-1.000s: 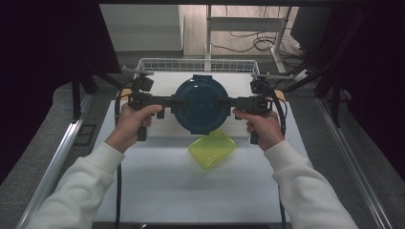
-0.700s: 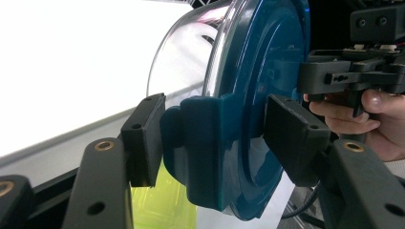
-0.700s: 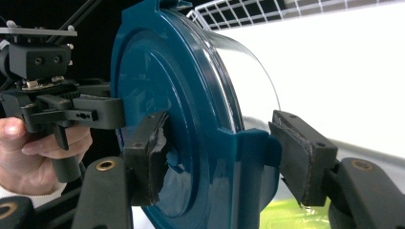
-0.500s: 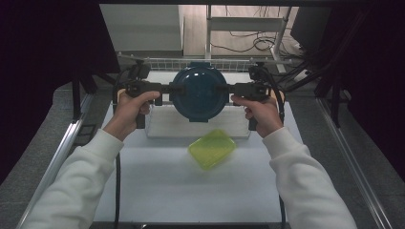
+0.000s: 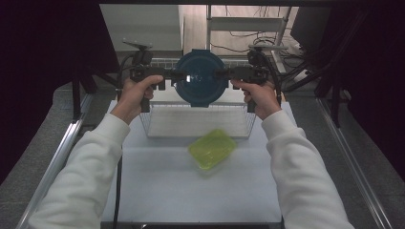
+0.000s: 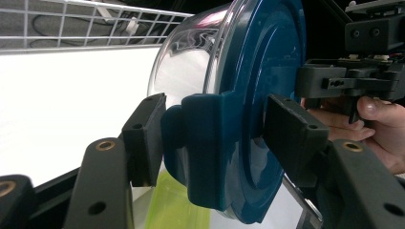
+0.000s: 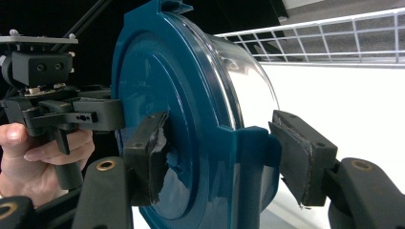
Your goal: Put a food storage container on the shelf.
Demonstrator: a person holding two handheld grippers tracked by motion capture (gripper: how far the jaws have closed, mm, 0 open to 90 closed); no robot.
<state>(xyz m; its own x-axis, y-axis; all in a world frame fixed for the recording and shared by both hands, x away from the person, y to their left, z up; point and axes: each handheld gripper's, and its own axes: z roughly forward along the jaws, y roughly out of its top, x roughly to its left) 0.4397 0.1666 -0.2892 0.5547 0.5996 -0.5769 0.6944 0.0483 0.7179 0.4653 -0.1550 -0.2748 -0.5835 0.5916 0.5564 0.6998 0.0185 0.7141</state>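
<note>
A round clear container with a dark blue lid [image 5: 199, 78] hangs in the air above the far end of a wire basket [image 5: 196, 133], its lid turned toward me. My left gripper [image 5: 174, 76] clamps its left edge and my right gripper [image 5: 220, 74] its right edge. In the left gripper view the pads [image 6: 143, 138] press the lid's latch tab [image 6: 210, 143] from both sides. In the right gripper view the pads [image 7: 148, 157] squeeze the opposite tab [image 7: 248, 167], and the glass body [image 7: 248, 81] bulges behind the lid.
A yellow-green rectangular container [image 5: 211, 149] lies on the white table [image 5: 191, 191] just in front of the basket. Metal rails [image 5: 62, 152] run along both table sides. Cables and a frame stand beyond the far edge.
Both hands have carried the container up and away from me, from low over the basket's front to above its far end. The green container has stayed put.
</note>
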